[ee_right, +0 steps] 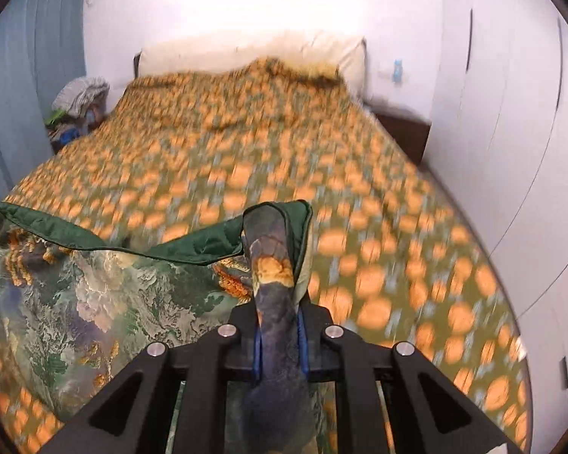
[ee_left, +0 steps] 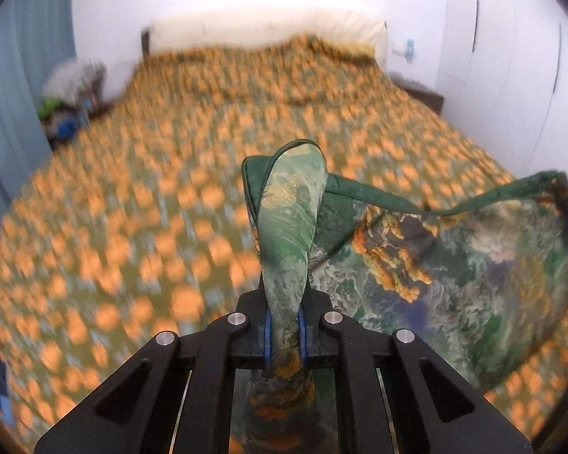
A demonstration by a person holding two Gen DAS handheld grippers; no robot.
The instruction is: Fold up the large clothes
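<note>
At the far left of both views hangs a grey-blue pleated curtain (ee_left: pixel 26 56), and near its foot sits a heap of grey, green and blue clothes (ee_left: pixel 72 90) beside the bed. The bed (ee_left: pixel 151 189) fills the middle of each picture, spread with an olive cover printed with orange blotches, blurred in both frames. At its far end lies a long cream pillow (ee_left: pixel 265 30) against the white wall.

My left gripper (ee_left: pixel 284 325), black with blue pads, is clamped on the task's thing: a large quilted garment of green, grey and orange landscape print with dark green binding (ee_left: pixel 454 265). A pinched corner of it rises upright from between the blue pads and curls over at the top. From there the cloth stretches to the right, its bound edge sagging in a shallow curve toward a far corner at the right rim of the picture, where a dark shape holds it; I cannot make out what that is. The body of the garment hangs below that edge, over the near right part of the bed.

My right gripper (ee_right: pixel 280 344) is likewise closed on a corner of the same garment, a bluish, orange-spotted fold standing up between its pads. Here the cloth runs off to the left, its green edge dipping across the near left of the bed.

On the far right stand white wardrobe doors (ee_right: pixel 511 113), with a dark wooden bedside unit (ee_right: pixel 401 128) between them and the bed.
</note>
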